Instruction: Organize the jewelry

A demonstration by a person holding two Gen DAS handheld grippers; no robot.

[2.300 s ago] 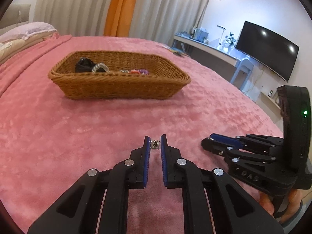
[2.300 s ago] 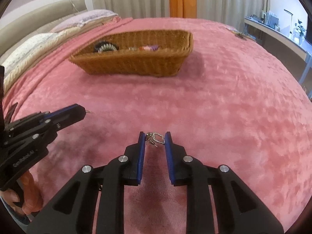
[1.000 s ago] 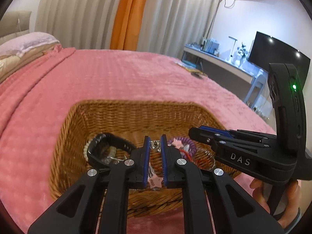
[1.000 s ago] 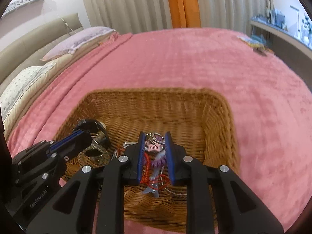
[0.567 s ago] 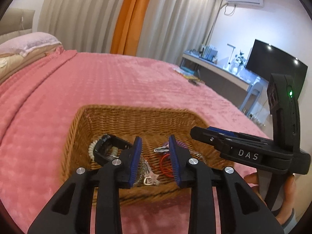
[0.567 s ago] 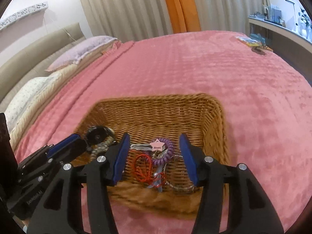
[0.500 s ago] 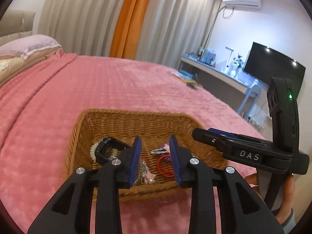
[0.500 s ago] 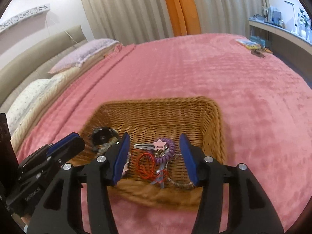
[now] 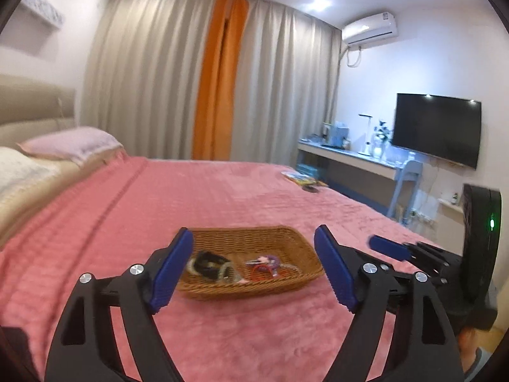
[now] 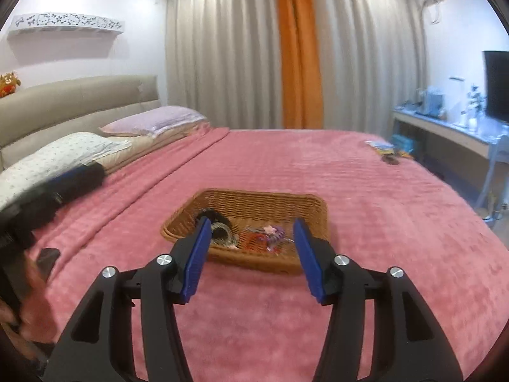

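Wicker basket (image 9: pixel 248 238) of jewelry on the pink bed (image 9: pixel 222 197).
Both grippers opening, empty; only the right view catches the wall shelf (image 10: pixel 66 24), only the left the air conditioner (image 9: pixel 370 28).

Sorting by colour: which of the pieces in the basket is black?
The chunky band at the basket's left end; the pieces to its right are red, pink and purple.
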